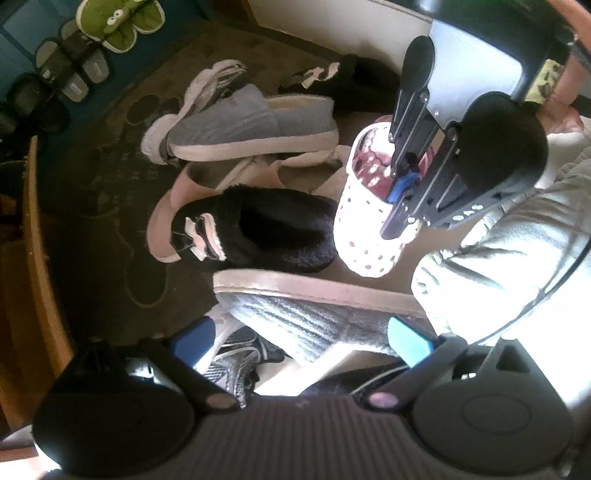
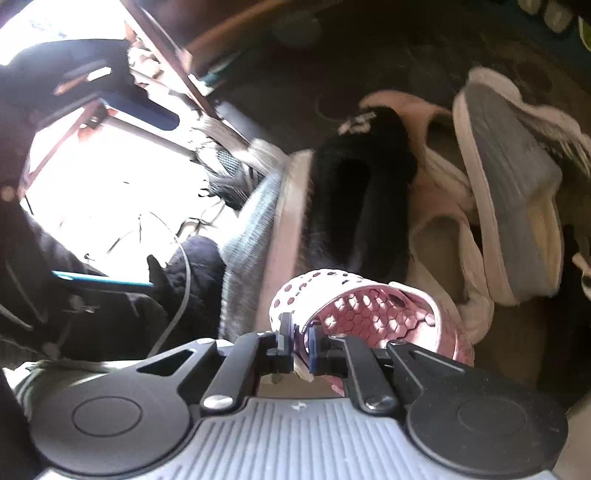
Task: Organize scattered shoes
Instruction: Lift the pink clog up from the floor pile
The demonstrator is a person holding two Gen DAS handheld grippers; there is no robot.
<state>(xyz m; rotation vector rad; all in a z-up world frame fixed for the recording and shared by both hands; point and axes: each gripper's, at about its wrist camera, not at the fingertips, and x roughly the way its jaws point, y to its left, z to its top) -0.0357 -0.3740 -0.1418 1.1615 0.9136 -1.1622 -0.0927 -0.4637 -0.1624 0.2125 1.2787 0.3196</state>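
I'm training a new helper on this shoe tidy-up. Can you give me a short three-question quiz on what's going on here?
1. True or false: the right gripper is shut on the white clog.
2. Is the left gripper open or shut?
3. What lies right beside the clog: A) black furry slipper, B) green slippers?

Key: 1 true. 2 open. 3 A.

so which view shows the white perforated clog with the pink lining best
The left wrist view: the white perforated clog with the pink lining shows nearly whole from above, with the right gripper shut on its rim. The right wrist view shows only its near end, close up and partly hidden by the fingers.
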